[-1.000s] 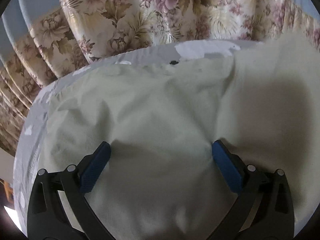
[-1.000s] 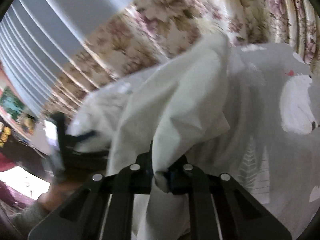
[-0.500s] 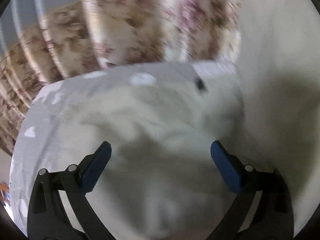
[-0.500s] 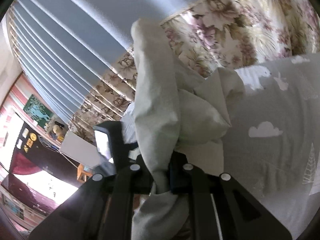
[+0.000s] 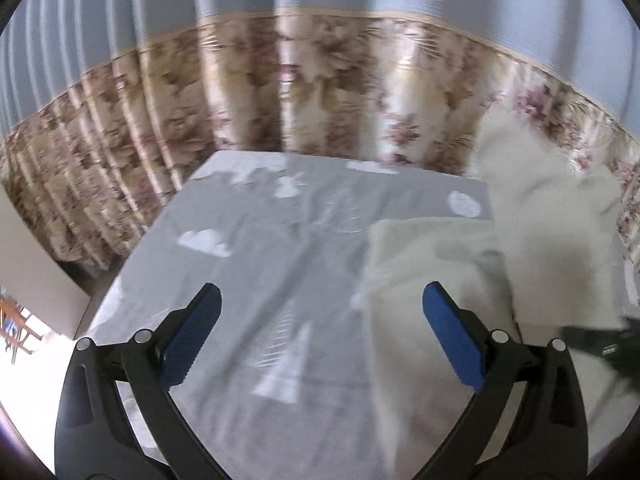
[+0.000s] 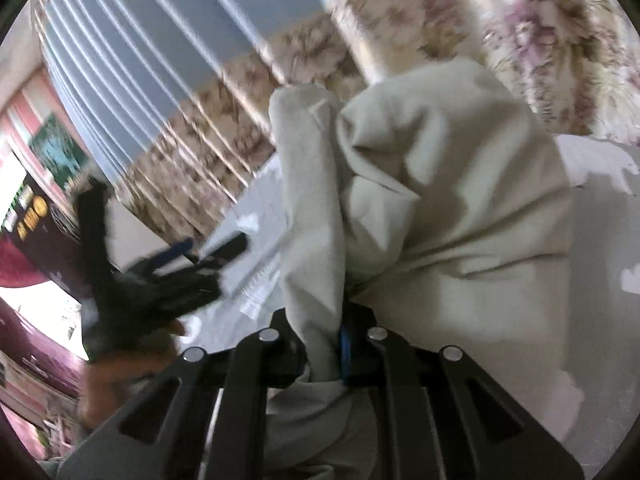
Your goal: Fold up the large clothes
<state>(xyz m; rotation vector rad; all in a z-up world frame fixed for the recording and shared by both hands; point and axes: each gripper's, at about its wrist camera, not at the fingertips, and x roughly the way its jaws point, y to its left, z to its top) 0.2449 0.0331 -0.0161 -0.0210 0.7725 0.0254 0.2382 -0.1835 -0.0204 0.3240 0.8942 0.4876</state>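
Our right gripper (image 6: 326, 344), its jaws just eased a little, pinches a bunched fold of the cream garment (image 6: 440, 208) lifted above the grey bedsheet (image 5: 280, 248), while our left gripper (image 5: 320, 328) hangs wide and empty to its left.

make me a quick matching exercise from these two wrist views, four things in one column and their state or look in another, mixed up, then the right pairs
Things:
1. left gripper
2. right gripper
3. cream garment
4. bed sheet

States:
A. grey, printed with white clouds
B. bunched up and lifted
C. jaws wide apart, nothing between them
D. clamped on a fold of cloth

Pairs: 1-C, 2-D, 3-B, 4-A
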